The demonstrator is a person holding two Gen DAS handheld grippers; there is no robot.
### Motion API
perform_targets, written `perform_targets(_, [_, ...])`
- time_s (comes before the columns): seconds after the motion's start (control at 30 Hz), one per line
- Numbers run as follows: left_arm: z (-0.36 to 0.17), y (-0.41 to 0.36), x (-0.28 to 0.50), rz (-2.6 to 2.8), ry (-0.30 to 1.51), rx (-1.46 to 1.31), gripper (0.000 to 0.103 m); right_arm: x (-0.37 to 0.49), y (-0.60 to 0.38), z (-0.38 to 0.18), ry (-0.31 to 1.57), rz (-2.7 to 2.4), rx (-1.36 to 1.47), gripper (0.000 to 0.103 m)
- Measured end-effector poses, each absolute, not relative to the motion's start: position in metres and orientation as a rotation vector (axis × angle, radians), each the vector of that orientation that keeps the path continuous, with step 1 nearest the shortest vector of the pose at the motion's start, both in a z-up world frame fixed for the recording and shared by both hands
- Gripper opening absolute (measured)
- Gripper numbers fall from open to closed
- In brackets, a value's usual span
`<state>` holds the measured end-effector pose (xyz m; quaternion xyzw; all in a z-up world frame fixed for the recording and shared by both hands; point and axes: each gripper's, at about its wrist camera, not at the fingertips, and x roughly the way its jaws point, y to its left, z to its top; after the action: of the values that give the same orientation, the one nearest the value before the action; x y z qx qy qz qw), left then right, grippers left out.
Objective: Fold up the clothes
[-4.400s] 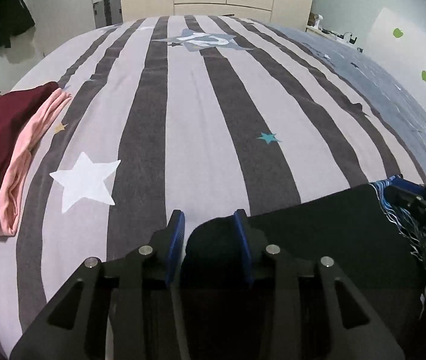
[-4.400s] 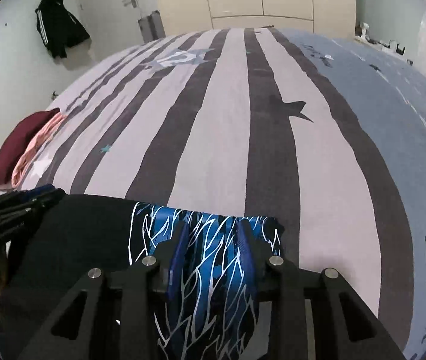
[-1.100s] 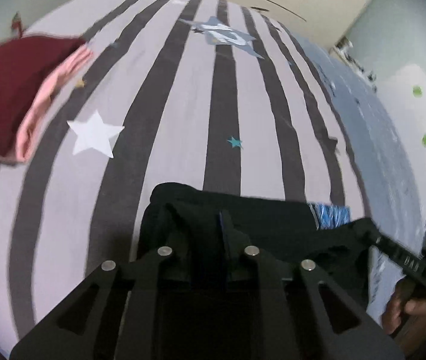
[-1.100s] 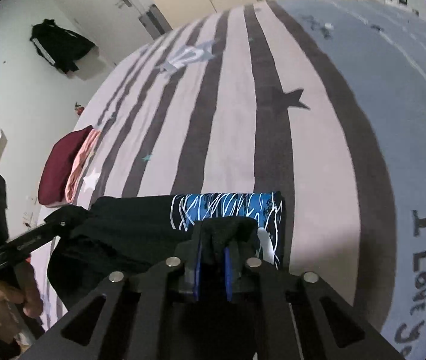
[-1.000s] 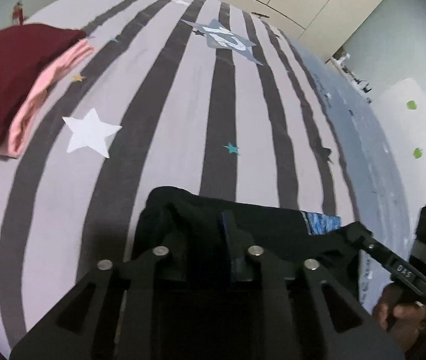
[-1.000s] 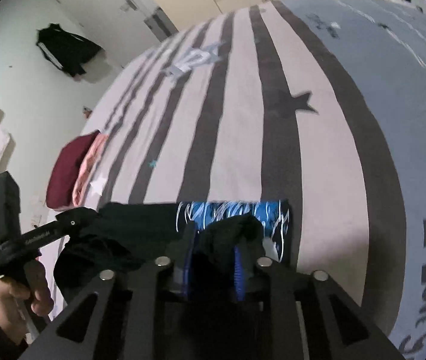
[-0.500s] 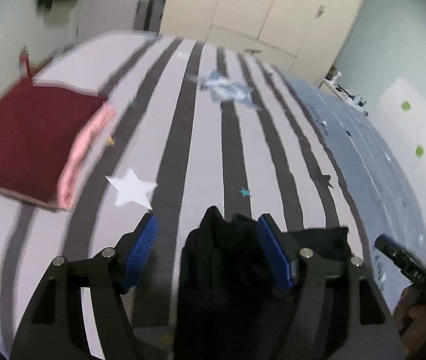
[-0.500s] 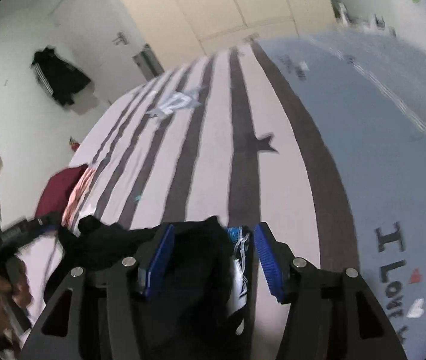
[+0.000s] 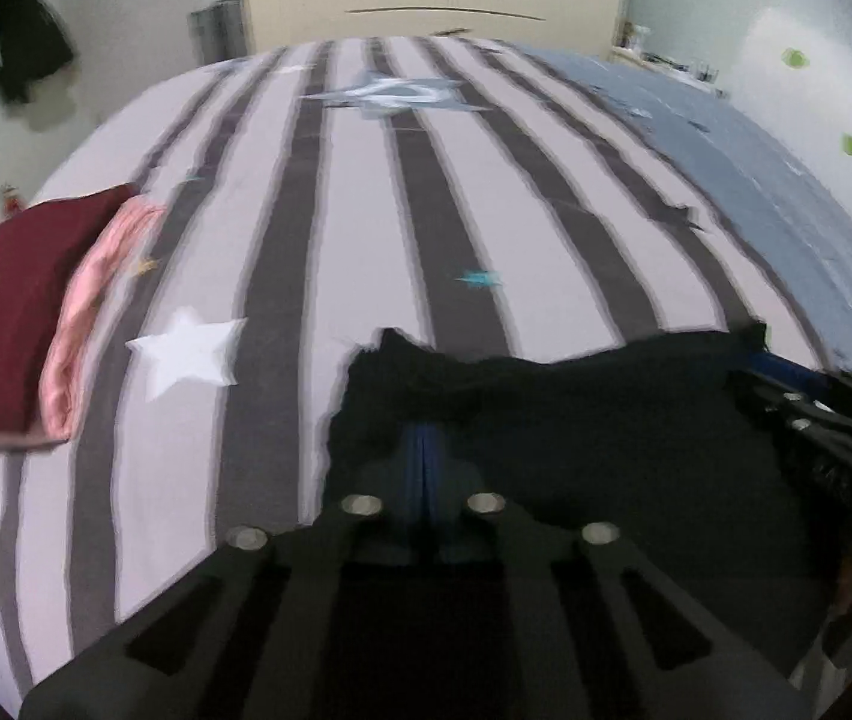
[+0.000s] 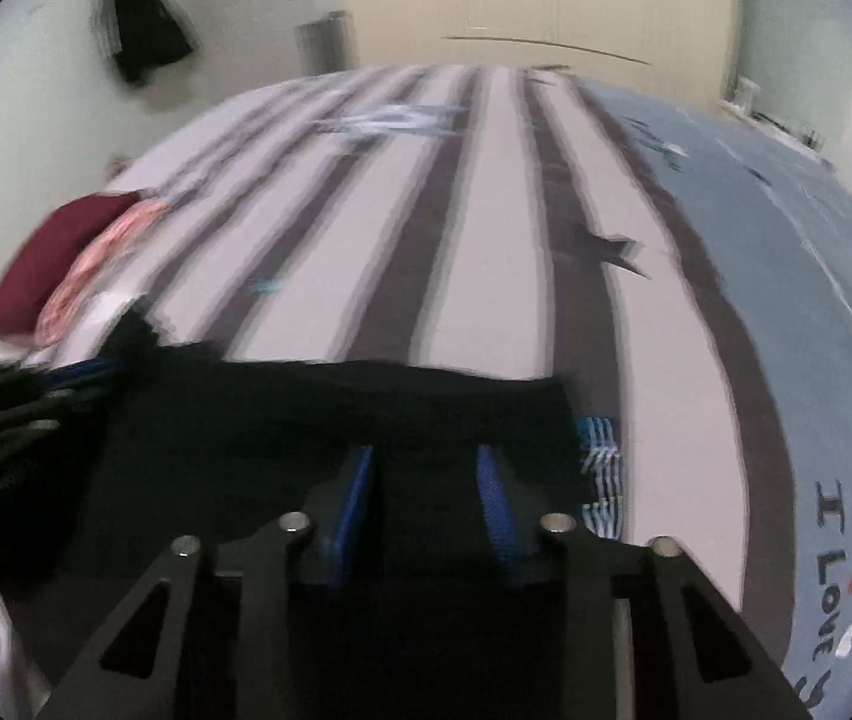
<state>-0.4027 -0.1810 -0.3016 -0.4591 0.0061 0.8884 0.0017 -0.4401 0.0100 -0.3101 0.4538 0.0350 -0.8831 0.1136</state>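
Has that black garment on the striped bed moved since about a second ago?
Yes. In the left wrist view the black garment edge now lies nearer the turquoise star on the striped bedspread.

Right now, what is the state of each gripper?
Left gripper: shut, pinching the black garment.
Right gripper: jaws closing, black garment between them, pads not yet pressing.

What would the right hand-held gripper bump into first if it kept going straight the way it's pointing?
Most likely the black garment: the right hand-held gripper aims down at it, its jaws closing with black cloth between them. The striped bed cover lies just beneath, though depth is hard to judge.
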Motion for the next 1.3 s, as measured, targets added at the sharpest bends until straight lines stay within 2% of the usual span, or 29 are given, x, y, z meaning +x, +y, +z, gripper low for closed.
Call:
perform_targets(0.03, [-0.301,-0.185,-0.399,2.809,0.027,-1.441,0.002,-0.442,0.016,-0.314,0.088,-2.612,1.339,0.025])
perform_targets(0.23, [-0.287,-0.209,-0.376,2.864,0.025,-1.456,0.003,-0.436,0.035,-0.317,0.089,-2.710,1.352,0.026])
perform_targets(0.33, [-0.259,-0.210,-0.366,2.867,-0.060,-1.327,0.003,-0.429,0.046,-0.306,0.037,-2.748,1.352,0.026])
perform_targets(0.43, [-0.243,-0.187,-0.362,2.810,-0.012,-1.211,0.003,-0.419,0.046,-0.292,-0.018,-2.740,1.298,0.026])
perform_targets(0.5, [-0.247,-0.168,-0.365,2.760,0.038,-1.194,0.003,-0.408,0.030,-0.283,0.000,-2.688,1.231,0.026])
perform_targets(0.6, [-0.285,-0.162,-0.376,2.743,0.150,-1.327,0.003,-0.399,-0.003,-0.285,0.101,-2.609,1.176,0.026])
perform_targets(0.73, [-0.311,-0.187,-0.374,2.775,0.031,-1.336,0.002,-0.412,-0.023,-0.312,0.217,-2.590,1.213,0.026])
perform_targets(0.83, [-0.312,-0.191,-0.371,2.777,-0.013,-1.328,0.002,-0.424,-0.004,-0.328,0.132,-2.637,1.253,0.025])
perform_targets(0.97, [-0.309,-0.206,-0.372,2.787,-0.096,-1.356,0.002,-0.424,-0.001,-0.329,0.168,-2.677,1.239,0.025])
perform_targets(1.07, [-0.307,-0.207,-0.371,2.764,-0.049,-1.356,0.002,-0.426,0.013,-0.327,0.113,-2.703,1.263,0.020])
perform_targets(1.2, [-0.289,-0.212,-0.373,2.804,-0.120,-1.344,0.003,-0.422,0.035,-0.322,0.089,-2.740,1.298,0.019])
perform_targets(1.27, [-0.269,-0.207,-0.358,2.843,-0.111,-1.275,0.003,-0.420,0.047,-0.318,0.054,-2.753,1.321,0.026])
perform_targets(1.3, [-0.262,-0.200,-0.349,2.822,-0.113,-1.247,0.003,-0.417,0.049,-0.314,0.028,-2.746,1.318,0.026])
